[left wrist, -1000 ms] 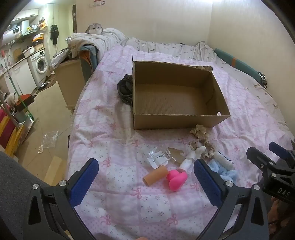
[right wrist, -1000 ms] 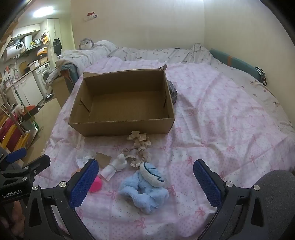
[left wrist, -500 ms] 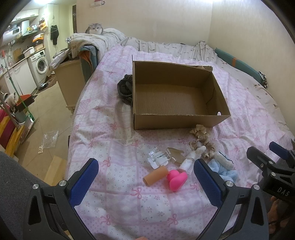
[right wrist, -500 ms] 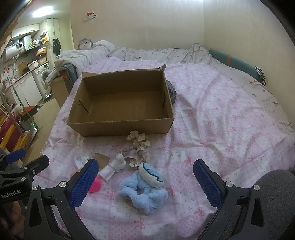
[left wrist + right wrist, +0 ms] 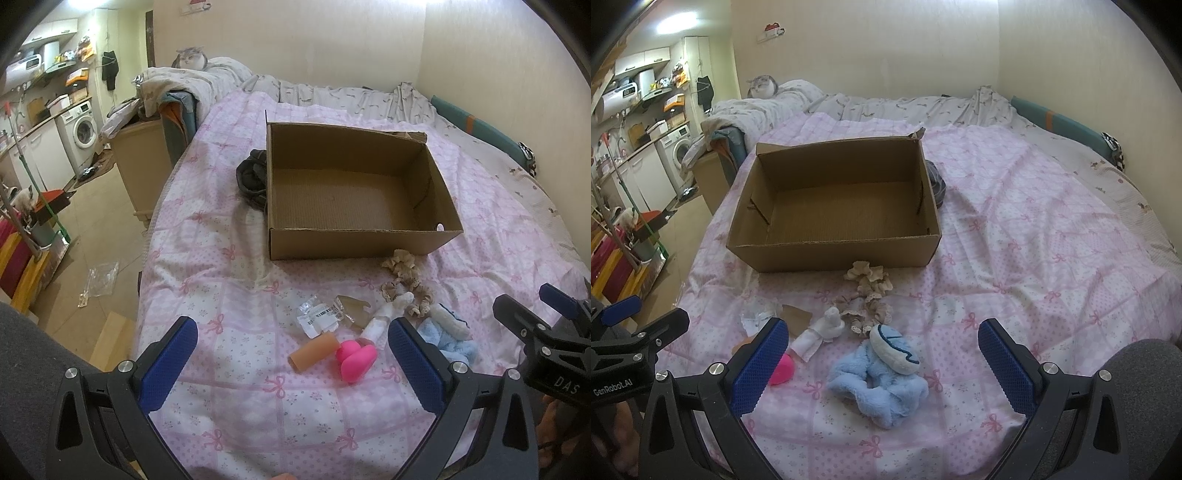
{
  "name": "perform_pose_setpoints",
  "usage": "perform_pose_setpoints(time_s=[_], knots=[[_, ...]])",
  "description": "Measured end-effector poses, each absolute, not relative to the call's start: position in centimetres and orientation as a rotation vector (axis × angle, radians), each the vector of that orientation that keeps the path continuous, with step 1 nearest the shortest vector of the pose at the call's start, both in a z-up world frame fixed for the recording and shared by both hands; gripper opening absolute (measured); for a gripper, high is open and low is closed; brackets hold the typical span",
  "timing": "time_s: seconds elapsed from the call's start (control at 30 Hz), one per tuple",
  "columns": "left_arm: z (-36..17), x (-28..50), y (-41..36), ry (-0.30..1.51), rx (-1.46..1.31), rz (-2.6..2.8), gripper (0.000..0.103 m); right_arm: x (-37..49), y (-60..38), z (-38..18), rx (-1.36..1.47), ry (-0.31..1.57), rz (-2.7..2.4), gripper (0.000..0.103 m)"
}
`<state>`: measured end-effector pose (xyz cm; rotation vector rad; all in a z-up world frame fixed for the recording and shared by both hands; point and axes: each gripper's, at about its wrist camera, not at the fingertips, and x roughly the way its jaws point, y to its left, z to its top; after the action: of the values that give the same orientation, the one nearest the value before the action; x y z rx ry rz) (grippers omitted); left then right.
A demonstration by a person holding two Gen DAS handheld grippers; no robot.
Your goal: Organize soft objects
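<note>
Right wrist view shows both tongs spread wide and empty over the blue plush toy near the empty box (a careless pinch could snag the bed's sheet).

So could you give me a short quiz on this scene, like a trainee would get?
1. True or false: the box is empty.
2. Which lies nearest the right gripper? A) blue plush B) beige scrunchies C) cat
3. Fill in: both grippers are ___, holding nothing. (left gripper)

Key: 1 true; 2 A; 3 open.
</note>
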<state>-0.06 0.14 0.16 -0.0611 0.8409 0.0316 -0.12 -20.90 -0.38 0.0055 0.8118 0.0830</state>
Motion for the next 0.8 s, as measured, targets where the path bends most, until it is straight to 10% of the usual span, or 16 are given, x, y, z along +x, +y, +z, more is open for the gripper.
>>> perform_pose_setpoints(time_s=[0.8], knots=[[0.11, -0.06, 0.29, 0.841, -0.063, 0.037, 0.103, -0.20, -20.73, -0.38, 0.001, 0.813, 0.085, 0.103]])
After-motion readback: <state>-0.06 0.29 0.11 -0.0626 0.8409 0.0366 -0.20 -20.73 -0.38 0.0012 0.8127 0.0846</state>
